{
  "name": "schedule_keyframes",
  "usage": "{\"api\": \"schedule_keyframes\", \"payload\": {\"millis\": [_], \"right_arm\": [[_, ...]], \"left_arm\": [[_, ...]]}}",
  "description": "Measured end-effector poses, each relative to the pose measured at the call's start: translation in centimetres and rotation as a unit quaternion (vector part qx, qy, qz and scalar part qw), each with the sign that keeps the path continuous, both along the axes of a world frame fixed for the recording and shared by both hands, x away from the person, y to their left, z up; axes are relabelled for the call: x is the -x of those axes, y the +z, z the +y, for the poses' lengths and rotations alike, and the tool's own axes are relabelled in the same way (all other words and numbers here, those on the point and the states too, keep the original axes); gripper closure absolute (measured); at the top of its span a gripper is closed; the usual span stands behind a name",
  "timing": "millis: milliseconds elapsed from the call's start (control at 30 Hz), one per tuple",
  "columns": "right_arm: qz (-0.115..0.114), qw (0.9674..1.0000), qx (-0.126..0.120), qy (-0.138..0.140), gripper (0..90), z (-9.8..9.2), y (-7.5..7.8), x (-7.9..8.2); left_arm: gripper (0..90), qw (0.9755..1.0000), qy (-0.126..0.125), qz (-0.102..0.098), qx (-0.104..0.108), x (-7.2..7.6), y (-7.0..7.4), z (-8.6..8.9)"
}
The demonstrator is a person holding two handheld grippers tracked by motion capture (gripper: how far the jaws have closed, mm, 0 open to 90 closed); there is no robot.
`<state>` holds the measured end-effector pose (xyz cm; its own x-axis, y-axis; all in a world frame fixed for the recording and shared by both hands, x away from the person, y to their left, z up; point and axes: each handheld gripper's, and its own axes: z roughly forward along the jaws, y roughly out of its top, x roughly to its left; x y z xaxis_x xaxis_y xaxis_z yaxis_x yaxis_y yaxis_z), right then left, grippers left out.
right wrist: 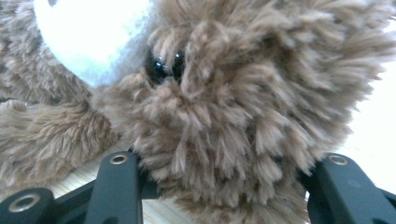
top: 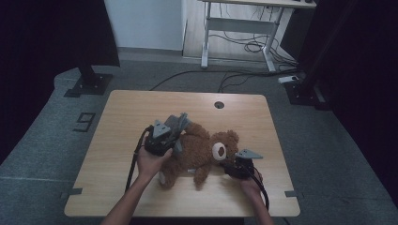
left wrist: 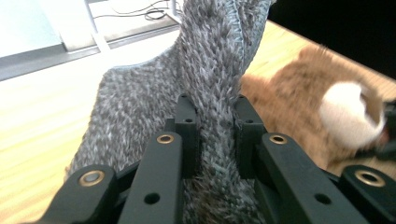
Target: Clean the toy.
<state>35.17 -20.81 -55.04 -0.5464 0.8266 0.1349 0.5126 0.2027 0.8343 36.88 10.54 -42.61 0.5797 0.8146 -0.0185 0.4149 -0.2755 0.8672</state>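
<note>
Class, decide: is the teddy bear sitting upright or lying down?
Lying down: the teddy bear is stretched flat on the table, head towards the right gripper.

Both forearms are bare, with no sleeves. Each hand-held gripper, the left (top: pixel 165 136) and the right (top: pixel 240 165), is a black block topped by a grey three-cornered plate, with a black cable trailing back from it. Close up, the black jaws carry brass-ringed screw holes.

A light wooden table (top: pixel 122 117) stands on grey carpet (top: pixel 42 131); black cables (top: pixel 234 77) trail across the floor; beyond, a white-legged desk (top: pixel 234 23) meets a pale wall (top: pixel 145 23); dark curtains (top: pixel 47 33) flank both sides.
</note>
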Motion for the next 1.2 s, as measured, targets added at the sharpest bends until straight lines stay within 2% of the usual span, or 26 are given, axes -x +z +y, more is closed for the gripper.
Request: {"api": "schedule_keyframes", "payload": {"millis": [100, 267, 300, 433, 567, 733, 900, 1033, 1200], "right_arm": [[-0.001, 1.0, 0.0, 0.001, 47.5, 0.0, 0.0, 0.0], [-0.002, 1.0, 0.001, 0.002, 47.1, 0.0, 0.0, -0.1], [-0.003, 1.0, 0.002, 0.002, 46.9, 0.0, 0.0, 0.0], [-0.006, 0.9999, 0.008, 0.001, 43.9, 0.1, 0.0, 0.1], [-0.015, 0.9997, 0.017, -0.004, 34.7, 0.2, 0.0, 0.2], [-0.025, 0.9994, 0.022, -0.011, 22.2, 0.3, 0.1, 0.7], [-0.022, 0.9997, 0.001, 0.008, 14.6, -0.3, 0.8, 1.3], [-0.029, 0.9992, -0.013, 0.022, 11.7, -0.9, 2.2, 1.7], [-0.03, 0.9988, -0.011, 0.037, 6.5, -0.6, 3.4, 1.6]], "left_arm": [[76.1, 0.9998, -0.006, 0.017, -0.003, -1.3, -0.4, -1.7], [75.5, 0.9982, -0.024, 0.05, -0.023, -2.2, -2.4, -3.7], [75.1, 0.9981, -0.024, 0.048, -0.031, -2.1, -2.8, -3.9], [75.9, 0.9981, -0.024, 0.046, -0.034, -1.7, -3.4, -3.7], [76.7, 0.9977, -0.031, 0.044, -0.041, -0.9, -4.1, -3.6], [77.1, 0.9982, -0.033, 0.037, -0.035, 0.1, -4.7, -3.2], [77.4, 0.9987, -0.032, 0.027, -0.029, 1.0, -5.1, -3.0], [77.6, 0.9989, -0.032, 0.024, -0.023, 1.6, -5.3, -2.7], [77.8, 0.9993, -0.027, 0.022, -0.015, 2.0, -5.6, -2.2]]}}
